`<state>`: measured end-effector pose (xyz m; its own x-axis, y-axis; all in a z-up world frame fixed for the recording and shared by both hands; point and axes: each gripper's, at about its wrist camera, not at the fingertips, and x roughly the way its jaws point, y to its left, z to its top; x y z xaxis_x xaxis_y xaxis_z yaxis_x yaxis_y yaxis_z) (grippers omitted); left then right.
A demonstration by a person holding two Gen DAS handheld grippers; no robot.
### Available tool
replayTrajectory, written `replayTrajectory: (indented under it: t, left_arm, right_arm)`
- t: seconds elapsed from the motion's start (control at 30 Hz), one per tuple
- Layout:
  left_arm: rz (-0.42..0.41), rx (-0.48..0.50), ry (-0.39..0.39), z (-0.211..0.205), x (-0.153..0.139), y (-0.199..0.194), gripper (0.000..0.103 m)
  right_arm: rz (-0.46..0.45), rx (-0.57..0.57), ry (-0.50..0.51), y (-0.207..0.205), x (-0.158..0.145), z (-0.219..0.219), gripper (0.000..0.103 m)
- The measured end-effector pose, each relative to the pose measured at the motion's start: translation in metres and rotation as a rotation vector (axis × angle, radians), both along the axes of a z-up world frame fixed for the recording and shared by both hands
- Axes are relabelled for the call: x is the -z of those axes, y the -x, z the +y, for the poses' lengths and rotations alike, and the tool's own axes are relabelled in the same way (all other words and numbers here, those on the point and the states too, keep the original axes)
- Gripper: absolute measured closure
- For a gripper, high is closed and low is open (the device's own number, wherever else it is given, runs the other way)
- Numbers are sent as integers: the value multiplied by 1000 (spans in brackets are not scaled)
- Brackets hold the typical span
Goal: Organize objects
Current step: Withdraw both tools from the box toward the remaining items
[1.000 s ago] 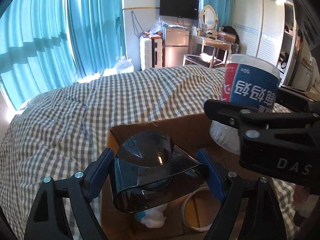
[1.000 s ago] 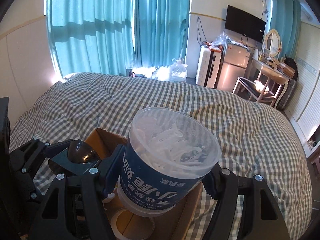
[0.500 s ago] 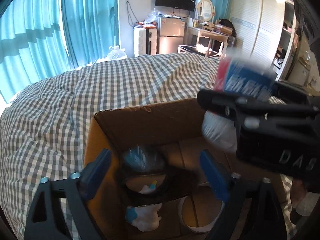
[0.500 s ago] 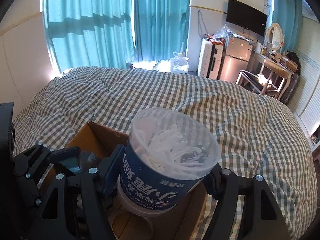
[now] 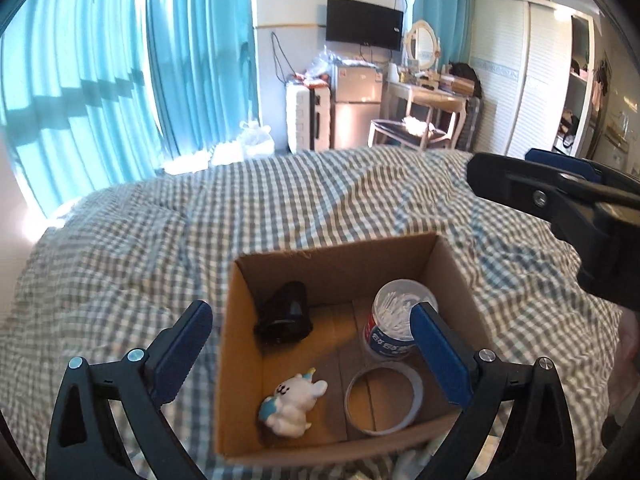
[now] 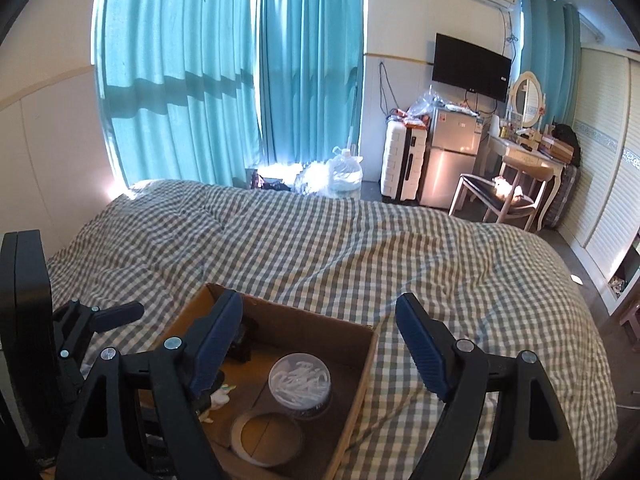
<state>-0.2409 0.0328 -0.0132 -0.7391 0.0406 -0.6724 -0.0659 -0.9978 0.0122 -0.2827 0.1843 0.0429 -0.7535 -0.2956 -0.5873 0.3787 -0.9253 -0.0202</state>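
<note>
Since both grippers hang above the cardboard box (image 5: 452,264) with nothing between their jaws, the drop-off looks finished. Left gripper (image 5: 308,356): fingers spread wide, having just been opening, empty. Right gripper (image 6: 320,344): fingers apart, also just been opening, empty; from the left wrist view its black body shows at the right edge.

Box contents, nearest first: white and blue plush toy (image 5: 294,400) lying in the near left corner; tape ring (image 5: 384,402) flat on the floor of the box beside it; cotton swab tub (image 5: 398,330) upright behind the ring, by the right wall; dark smoky plastic piece (image 5: 286,314) against the left wall, toward the back.

Box sits on a grey checked duvet (image 6: 360,248). No loose items visible on the bedding within these views.

Beyond the bed: water jug (image 6: 344,174), white suitcase (image 6: 402,166), small fridge (image 6: 452,160), dressing table with chair (image 6: 520,184), teal curtains (image 6: 240,80).

Judgement: four items boxed; little or nothing left, though the bed's near edge is out of sight.
</note>
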Motion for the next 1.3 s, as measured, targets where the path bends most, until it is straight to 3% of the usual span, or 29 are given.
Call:
replayTrajectory:
  t: [0.17, 0.33, 0.5, 0.8, 1.3]
  left_arm:
    - [47, -41, 25, 0, -33, -33, 1]
    - [74, -117, -1, -7, -57, -67, 1]
    - [71, -159, -6, -8, -56, -95, 1]
    - [-37, -206, -16, -7, 6, -118, 1]
    - [-232, -247, -45, 3, 115, -137, 1]
  right_arm:
    - [54, -13, 11, -44, -39, 12, 24]
    - [98, -44, 22, -90, -69, 24, 20]
    - [118, -80, -1, -126, -70, 29, 20]
    - [-5, -117, -22, -152, 9, 38, 19]
    - [-205, -102, -63, -136, 140, 46, 19]
